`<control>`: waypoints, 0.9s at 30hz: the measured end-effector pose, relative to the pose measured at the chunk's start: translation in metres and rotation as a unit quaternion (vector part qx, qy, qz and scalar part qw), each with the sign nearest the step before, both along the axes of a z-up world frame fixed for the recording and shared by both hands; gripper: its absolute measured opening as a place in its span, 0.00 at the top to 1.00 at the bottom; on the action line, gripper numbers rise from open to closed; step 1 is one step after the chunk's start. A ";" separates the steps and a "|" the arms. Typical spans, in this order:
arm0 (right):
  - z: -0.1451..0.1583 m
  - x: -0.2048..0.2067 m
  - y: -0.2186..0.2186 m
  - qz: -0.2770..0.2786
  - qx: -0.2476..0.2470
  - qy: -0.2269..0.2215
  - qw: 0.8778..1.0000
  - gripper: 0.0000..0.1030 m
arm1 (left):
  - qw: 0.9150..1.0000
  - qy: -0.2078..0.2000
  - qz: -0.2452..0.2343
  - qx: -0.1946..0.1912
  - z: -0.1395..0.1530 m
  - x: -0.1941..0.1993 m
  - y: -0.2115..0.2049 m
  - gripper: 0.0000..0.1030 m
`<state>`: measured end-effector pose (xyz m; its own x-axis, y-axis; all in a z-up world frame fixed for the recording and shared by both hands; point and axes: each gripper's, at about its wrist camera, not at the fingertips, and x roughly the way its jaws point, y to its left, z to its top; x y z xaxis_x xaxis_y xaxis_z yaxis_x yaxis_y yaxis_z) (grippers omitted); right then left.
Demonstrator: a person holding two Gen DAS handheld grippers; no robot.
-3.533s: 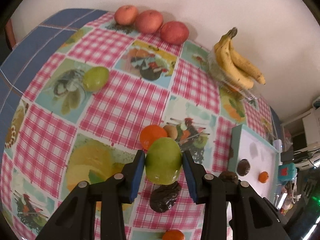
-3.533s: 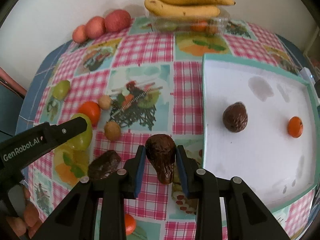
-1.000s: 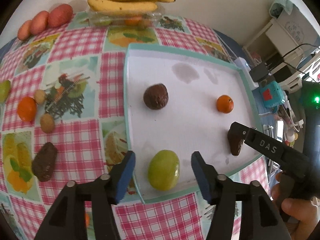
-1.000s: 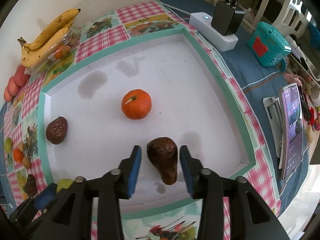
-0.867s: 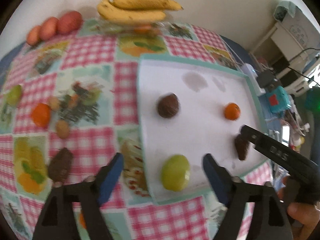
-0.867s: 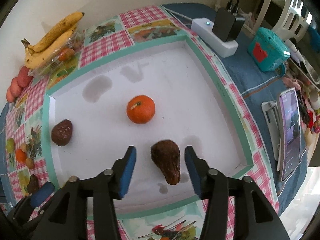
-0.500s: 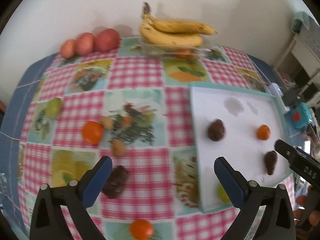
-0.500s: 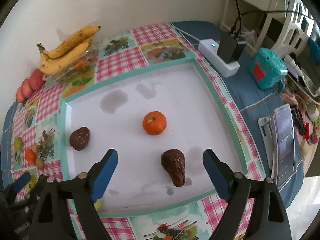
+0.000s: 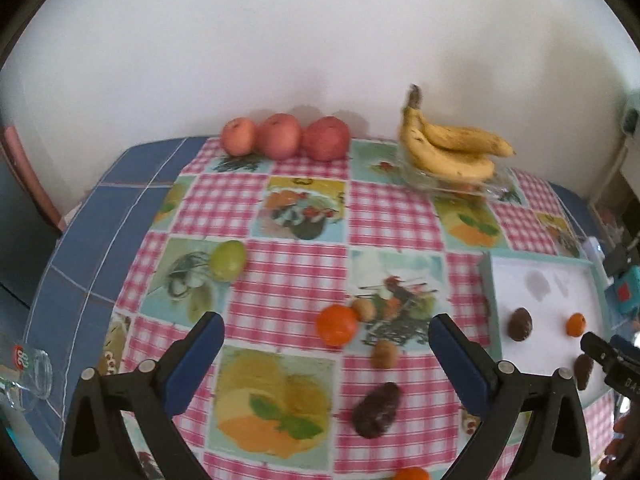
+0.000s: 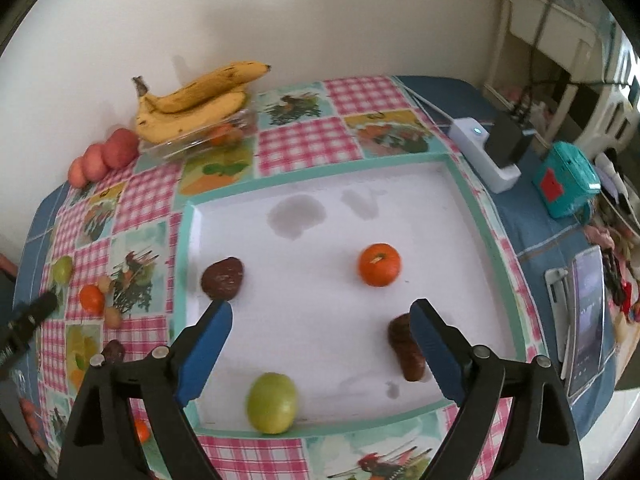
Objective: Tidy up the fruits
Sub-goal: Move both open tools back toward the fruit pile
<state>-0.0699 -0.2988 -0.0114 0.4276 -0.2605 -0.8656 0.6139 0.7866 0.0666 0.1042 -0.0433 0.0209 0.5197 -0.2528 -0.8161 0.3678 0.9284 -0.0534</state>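
Right now both claws stand wide apart and grip nothing. The left gripper (image 9: 326, 354) hangs over the checked tablecloth (image 9: 304, 216), its blue pads spread with only loose fruit far below them. The right gripper (image 10: 320, 330) hangs over the white tray (image 10: 320, 184); one pad sits in front of the long dark avocado (image 10: 404, 350) without pressing it, so that fruit lies released near the tray's right edge.

The right wrist view shows the tray's whole floor: a green fruit (image 10: 272, 402) at its near edge, a round dark avocado (image 10: 222, 276) by its left edge, and a mandarin (image 10: 378, 264) towards the middle. It alone shows the white power strip (image 10: 484, 156), the teal box (image 10: 566, 180) and a phone (image 10: 586, 316) past the tray's right side.

The left wrist view shows what waits on the cloth: a green fruit (image 9: 228, 260) towards the left edge, a mandarin (image 9: 337, 325), two small brown fruits (image 9: 384, 354) and a dark avocado (image 9: 376, 410) near the middle, three red apples (image 9: 280, 136) and bananas (image 9: 452, 148) along the far edge. A glass (image 9: 28, 376) lies at the near left corner.
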 end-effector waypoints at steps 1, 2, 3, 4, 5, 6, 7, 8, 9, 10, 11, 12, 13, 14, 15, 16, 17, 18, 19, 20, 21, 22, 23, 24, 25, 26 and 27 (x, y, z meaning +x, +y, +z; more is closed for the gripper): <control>0.001 0.004 0.005 0.006 0.000 -0.001 1.000 0.12 | 1.000 0.004 0.003 -0.007 0.000 0.004 0.007 0.00; 0.001 0.005 0.008 0.008 0.001 -0.002 1.000 0.12 | 1.000 0.010 0.005 -0.011 0.000 0.008 0.016 0.00; 0.001 0.008 0.011 0.010 0.003 -0.003 1.000 0.12 | 1.000 0.013 0.006 -0.011 0.000 0.009 0.020 0.00; 0.001 0.010 0.014 0.014 0.007 -0.007 1.000 0.12 | 1.000 0.016 0.008 -0.010 0.000 0.013 0.027 0.00; 0.002 0.014 0.018 0.020 0.014 -0.012 1.000 0.12 | 1.000 0.019 0.011 -0.009 0.000 0.013 0.031 0.00; 0.002 0.016 0.022 0.025 0.019 -0.017 0.999 0.12 | 1.000 0.021 0.016 -0.007 0.000 0.015 0.037 0.00; 0.003 0.020 0.027 0.030 0.023 -0.020 0.999 0.12 | 0.999 0.023 0.023 -0.011 0.001 0.017 0.043 0.00; 0.004 0.024 0.032 0.035 0.026 -0.021 0.999 0.12 | 0.999 0.025 0.027 -0.017 0.002 0.018 0.048 0.00; 0.004 0.027 0.037 0.042 0.027 -0.023 0.998 0.12 | 0.999 0.029 0.034 -0.026 0.003 0.021 0.055 0.00; 0.005 0.031 0.043 0.049 0.030 -0.025 0.998 0.12 | 0.998 0.031 0.039 -0.032 0.003 0.022 0.059 0.00; 0.006 0.036 0.049 0.057 0.034 -0.026 0.997 0.12 | 0.998 0.032 0.047 -0.039 0.004 0.024 0.065 0.00; 0.006 0.038 0.052 0.062 0.036 -0.026 0.997 0.12 | 0.997 0.030 0.052 -0.040 0.005 0.025 0.070 0.00; 0.006 0.042 0.058 0.068 0.039 -0.026 0.997 0.12 | 0.997 0.029 0.055 -0.040 0.006 0.026 0.072 0.00; 0.006 0.045 0.064 0.073 0.040 -0.026 0.996 0.12 | 0.997 0.027 0.058 -0.043 0.007 0.028 0.077 0.01; 0.006 0.049 0.069 0.078 0.042 -0.025 0.996 0.12 | 0.997 0.028 0.061 -0.048 0.007 0.029 0.080 0.01; 0.006 0.052 0.075 0.084 0.043 -0.025 0.995 0.12 | 0.996 0.030 0.064 -0.053 0.008 0.031 0.084 0.01; 0.006 0.055 0.079 0.088 0.043 -0.026 0.995 0.12 | 0.995 0.033 0.069 -0.062 0.008 0.032 0.088 0.01; 0.007 0.057 0.085 0.090 0.045 -0.028 0.995 0.12 | 0.995 0.034 0.072 -0.065 0.009 0.034 0.091 0.01; 0.006 0.061 0.089 0.093 0.048 -0.030 0.994 0.12 | 0.994 0.034 0.074 -0.067 0.009 0.036 0.093 0.01; 0.006 0.064 0.093 0.096 0.052 -0.031 0.994 0.12 | 0.994 0.034 0.075 -0.067 0.009 0.037 0.094 0.01; 0.005 0.068 0.097 0.099 0.056 -0.031 0.993 0.12 | 0.994 0.034 0.074 -0.069 0.009 0.038 0.095 0.01; 0.005 0.071 0.100 0.101 0.056 -0.031 0.993 0.12 | 0.994 0.037 0.073 -0.072 0.008 0.040 0.096 0.02; 0.005 0.074 0.103 0.104 0.055 -0.031 0.993 0.12 | 0.994 0.040 0.073 -0.074 0.008 0.041 0.096 0.02; 0.005 0.077 0.107 0.106 0.054 -0.032 0.992 0.12 | 0.994 0.042 0.073 -0.074 0.007 0.042 0.096 0.02; 0.006 0.081 0.111 0.110 0.052 -0.034 0.992 0.12 | 0.994 0.044 0.071 -0.074 0.006 0.043 0.096 0.04; 0.007 0.083 0.114 0.113 0.051 -0.034 0.992 0.12 | 0.994 0.046 0.068 -0.074 0.005 0.043 0.094 0.06; 0.008 0.086 0.117 0.117 0.049 -0.034 0.991 0.12 | 0.994 0.049 0.065 -0.075 0.003 0.044 0.093 0.06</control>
<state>0.0163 -0.1819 -0.0038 0.5246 -0.0637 -0.8489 0.4073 0.8944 0.1846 0.1483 0.0493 0.0243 0.4763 -0.3114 -0.8223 0.2318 0.9466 -0.2242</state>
